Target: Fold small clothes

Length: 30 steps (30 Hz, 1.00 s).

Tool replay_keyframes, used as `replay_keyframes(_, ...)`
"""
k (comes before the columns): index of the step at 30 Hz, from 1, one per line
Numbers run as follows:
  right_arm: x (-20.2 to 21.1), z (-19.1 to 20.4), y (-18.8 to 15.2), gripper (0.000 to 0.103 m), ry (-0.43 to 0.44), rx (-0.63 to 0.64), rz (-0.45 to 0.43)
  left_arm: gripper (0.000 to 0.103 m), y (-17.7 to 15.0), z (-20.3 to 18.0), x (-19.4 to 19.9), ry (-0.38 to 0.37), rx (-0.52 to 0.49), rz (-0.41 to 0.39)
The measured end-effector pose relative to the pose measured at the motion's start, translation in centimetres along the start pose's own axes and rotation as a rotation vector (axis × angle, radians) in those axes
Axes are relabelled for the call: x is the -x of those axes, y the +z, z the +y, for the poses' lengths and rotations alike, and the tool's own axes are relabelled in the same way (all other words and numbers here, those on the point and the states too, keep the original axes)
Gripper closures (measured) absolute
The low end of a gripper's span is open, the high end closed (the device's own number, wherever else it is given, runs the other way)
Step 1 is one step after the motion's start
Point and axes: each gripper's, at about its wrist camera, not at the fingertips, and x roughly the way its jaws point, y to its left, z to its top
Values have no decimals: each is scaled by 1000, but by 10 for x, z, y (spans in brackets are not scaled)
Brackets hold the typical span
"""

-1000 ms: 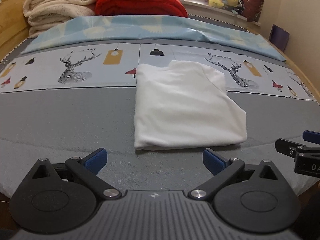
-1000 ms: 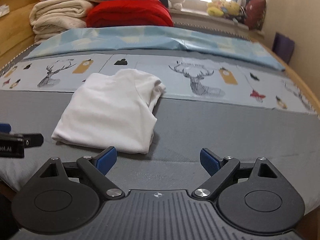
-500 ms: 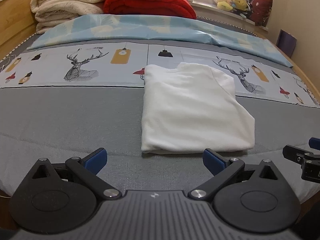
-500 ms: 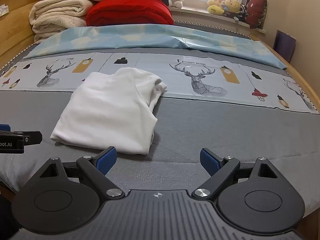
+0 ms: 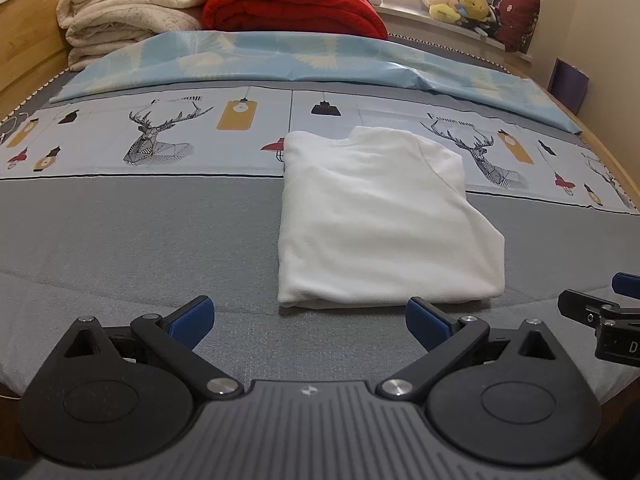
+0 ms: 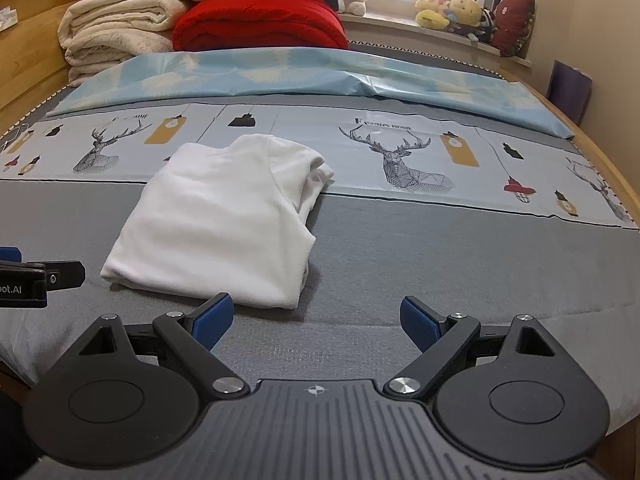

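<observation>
A small white garment [image 5: 380, 220] lies folded into a compact rectangle on the grey bed cover; it also shows in the right wrist view [image 6: 224, 220]. My left gripper [image 5: 310, 320] is open and empty, just short of the garment's near edge. My right gripper [image 6: 316, 320] is open and empty, near the garment's near right corner, not touching it. Each gripper's tip shows at the edge of the other's view: the right gripper's [image 5: 596, 316] and the left gripper's [image 6: 40, 280].
A deer-print sheet [image 5: 160, 140] and a light blue sheet [image 5: 280, 56] lie across the bed behind the garment. Folded cream blankets [image 5: 128, 12] and a red quilt [image 5: 292, 8] are stacked at the far end. Plush toys [image 6: 452, 12] sit on the windowsill. A wooden bed rail [image 6: 612, 176] runs along the right.
Both grippers have shifted slightly relative to the garment. The garment has kept its folded shape and place. Both grippers stay open.
</observation>
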Motion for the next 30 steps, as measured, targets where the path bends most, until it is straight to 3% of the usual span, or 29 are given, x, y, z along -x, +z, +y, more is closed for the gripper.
replay_keyframes(30, -2, 1, -1, 12, 1, 6, 7, 1, 0, -3, 0, -10, -6, -4)
